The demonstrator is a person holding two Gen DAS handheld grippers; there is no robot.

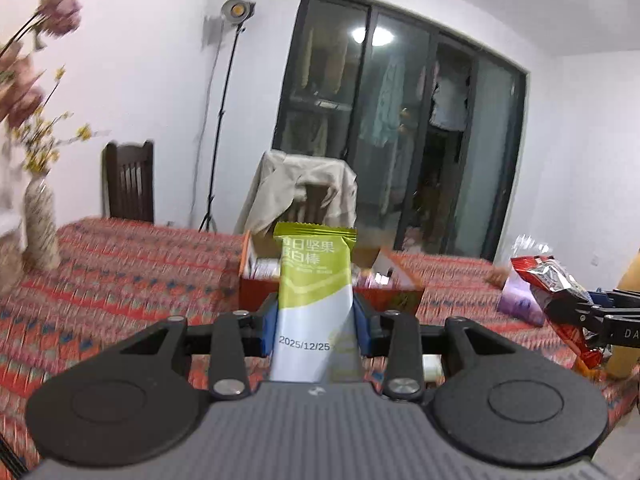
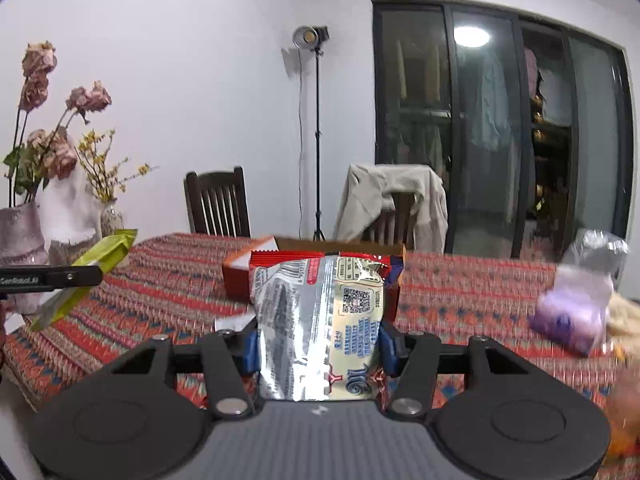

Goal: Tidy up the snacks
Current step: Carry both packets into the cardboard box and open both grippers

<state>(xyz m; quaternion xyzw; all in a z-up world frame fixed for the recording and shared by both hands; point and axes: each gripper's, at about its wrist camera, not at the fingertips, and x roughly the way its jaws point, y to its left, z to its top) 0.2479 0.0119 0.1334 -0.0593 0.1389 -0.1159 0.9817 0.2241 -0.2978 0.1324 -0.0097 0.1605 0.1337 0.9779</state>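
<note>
The left gripper [image 1: 314,320] is clamped on a green and white snack bar [image 1: 314,292], its blue pads pressing the wrapper's two long sides; the bar stands upright between the jaws, its crimped green end uppermost, lifted clear of the tabletop; the right wrist view shows the same bar [image 2: 86,276] tilted in the left gripper [image 2: 80,278] above the table's left edge. The right gripper [image 2: 316,346] is closed on a silver and red snack packet [image 2: 320,320], pads against its sides, the printed back facing the camera and the red crimped seam on top; from the left wrist view that packet [image 1: 554,280] hangs in the right gripper [image 1: 568,308] over the right side of the table. Beyond both grippers an open orange cardboard box [image 1: 260,280] sits near the middle of the patterned red tablecloth [image 1: 120,272], toward the far edge, with small packets inside it. A purple bag [image 2: 572,312] lies near the right edge; a vase of dried pink flowers [image 2: 20,236] and a slimmer vase with yellow sprigs [image 2: 111,218] stand at the far left corner. Behind the far edge are a dark wooden chair [image 2: 218,202], a second chair draped with a beige jacket [image 2: 394,200], a lamp on a stand [image 2: 316,120] and dark glass doors [image 2: 500,120].
</note>
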